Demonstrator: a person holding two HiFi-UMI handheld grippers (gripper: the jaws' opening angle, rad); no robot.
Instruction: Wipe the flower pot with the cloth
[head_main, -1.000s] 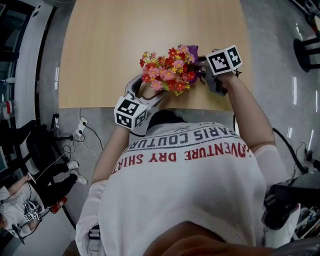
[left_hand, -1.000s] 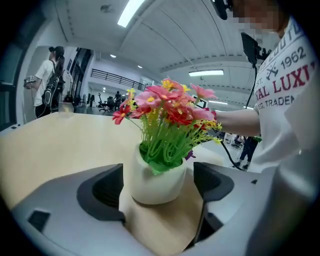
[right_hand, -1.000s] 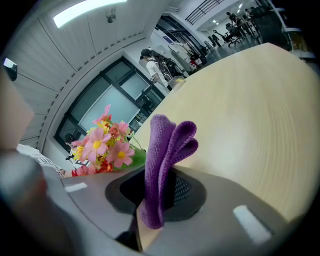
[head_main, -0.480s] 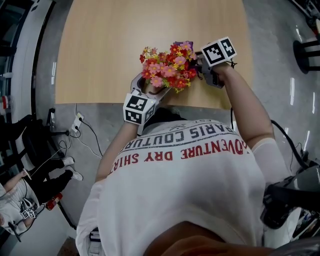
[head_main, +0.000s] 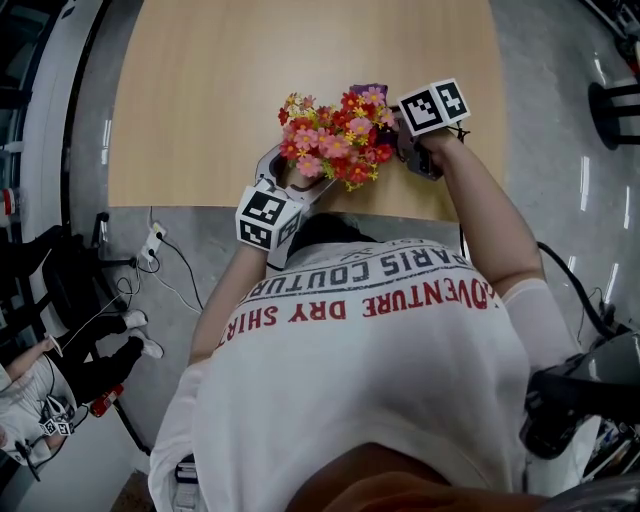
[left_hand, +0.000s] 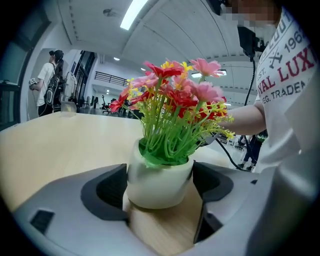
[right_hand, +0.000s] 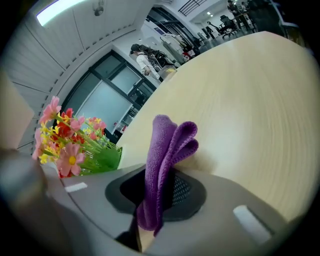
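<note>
Since the earlier frame, the left gripper (head_main: 290, 180) has been shifted slightly left. Near the front edge of the table (head_main: 200, 100), the flower pot (left_hand: 159, 177) is clasped by that gripper's fingers. The cloth (right_hand: 165, 150) is pinched by the right gripper (head_main: 402, 135) alongside. Wiping is judged imminent.

**A:** In the head view, where is the white ceramic flower pot (left_hand: 159, 181)?

**B:** Buried under the pink and red artificial flowers (head_main: 335, 135). None of it shows there. The tips of the left tongs (head_main: 295, 180) disappear beneath the same blooms.

**A:** And the purple knitted cloth (right_hand: 167, 150)?

**B:** Only a scrap shows there, at the bouquet's upper right. In the right gripper view its lower end sinks out of sight inside the right tongs (right_hand: 157, 195), and their grey body hides the pot.

**A:** The pale wooden table (head_main: 250, 70)?

**B:** Its far end is cut off by the head view's top edge.
</note>
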